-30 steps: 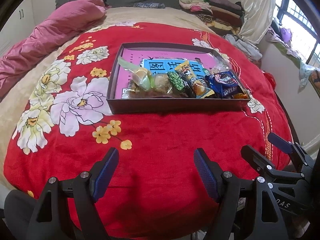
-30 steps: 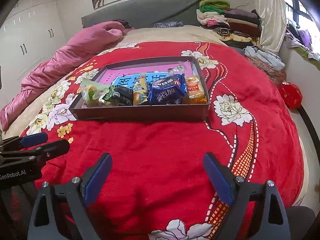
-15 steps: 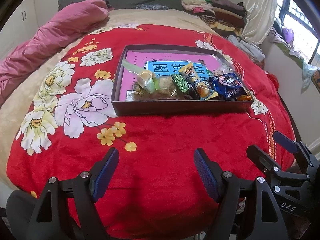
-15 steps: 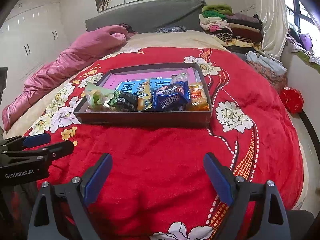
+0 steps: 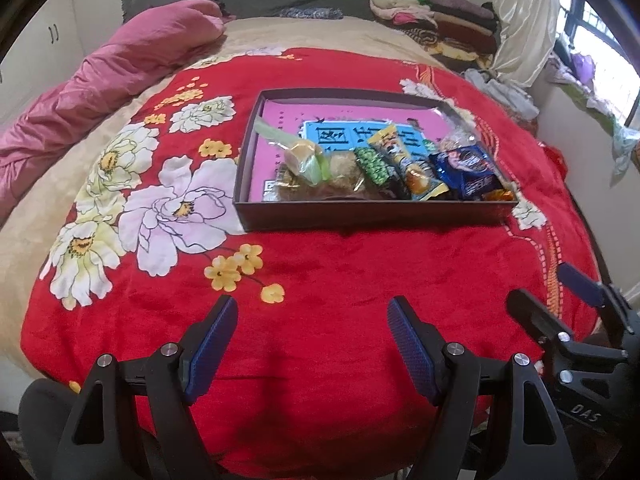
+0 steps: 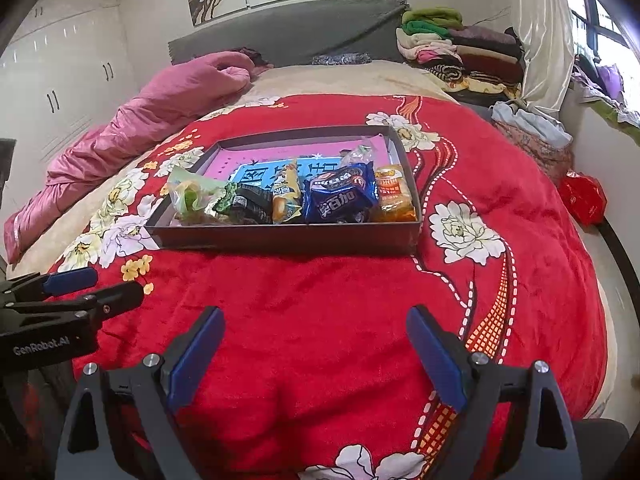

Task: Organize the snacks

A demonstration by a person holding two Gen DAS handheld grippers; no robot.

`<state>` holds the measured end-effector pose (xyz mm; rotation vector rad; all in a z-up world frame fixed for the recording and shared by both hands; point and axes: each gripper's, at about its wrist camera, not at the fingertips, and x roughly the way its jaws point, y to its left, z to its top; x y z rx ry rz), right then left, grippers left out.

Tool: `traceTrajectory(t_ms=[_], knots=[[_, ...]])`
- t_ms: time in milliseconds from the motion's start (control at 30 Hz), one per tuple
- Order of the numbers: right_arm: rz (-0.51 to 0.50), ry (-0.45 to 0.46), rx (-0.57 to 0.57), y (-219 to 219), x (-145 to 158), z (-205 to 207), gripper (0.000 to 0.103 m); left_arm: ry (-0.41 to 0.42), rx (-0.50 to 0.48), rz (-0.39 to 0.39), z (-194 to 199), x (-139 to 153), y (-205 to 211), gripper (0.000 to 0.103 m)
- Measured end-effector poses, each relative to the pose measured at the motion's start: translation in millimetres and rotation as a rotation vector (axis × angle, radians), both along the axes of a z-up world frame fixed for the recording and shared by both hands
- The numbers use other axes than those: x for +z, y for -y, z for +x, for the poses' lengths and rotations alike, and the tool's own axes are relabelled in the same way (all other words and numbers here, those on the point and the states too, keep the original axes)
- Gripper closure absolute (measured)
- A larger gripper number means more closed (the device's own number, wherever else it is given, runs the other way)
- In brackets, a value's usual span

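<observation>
A dark shallow box (image 5: 360, 218) (image 6: 280, 238) with a pink floor lies on the red flowered blanket (image 5: 320, 280). Several snack packets lie in a row along its near wall: a green-wrapped cake (image 5: 306, 158) (image 6: 188, 196), a green-black packet (image 5: 374, 164), a yellow packet (image 5: 416, 168) (image 6: 285, 196), a blue biscuit packet (image 5: 466, 172) (image 6: 340, 196) and an orange packet (image 6: 394, 192). My left gripper (image 5: 312, 332) is open and empty, well short of the box. My right gripper (image 6: 316, 340) is open and empty, also short of the box.
A pink quilt (image 6: 140, 120) lies along the bed's left side. Folded clothes (image 6: 452, 48) are stacked at the far right by the curtain. A red bag (image 6: 582, 196) sits off the bed's right edge. White wardrobes (image 6: 60, 80) stand at left.
Both grippers have drawn back and risen a little, so the box looks farther away. Both stay open and empty. The snacks have not moved.
</observation>
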<state>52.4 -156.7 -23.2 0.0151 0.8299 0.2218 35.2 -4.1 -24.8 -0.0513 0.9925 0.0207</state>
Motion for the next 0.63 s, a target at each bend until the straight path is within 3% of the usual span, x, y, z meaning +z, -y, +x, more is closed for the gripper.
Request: traceTrajectory(t_ms=[367,633], knots=[[0.009,-0.006,-0.02,5.7,-1.2,4.1,0.011,0.007,0.005,-0.015,3.0,-2.5,-3.8,0.025],[0.014,-0.002,-0.083,25.2,-6.5,17.5,0.011,0.1,0.022,-0.021,13.8,3.0,-18.3,0.022]])
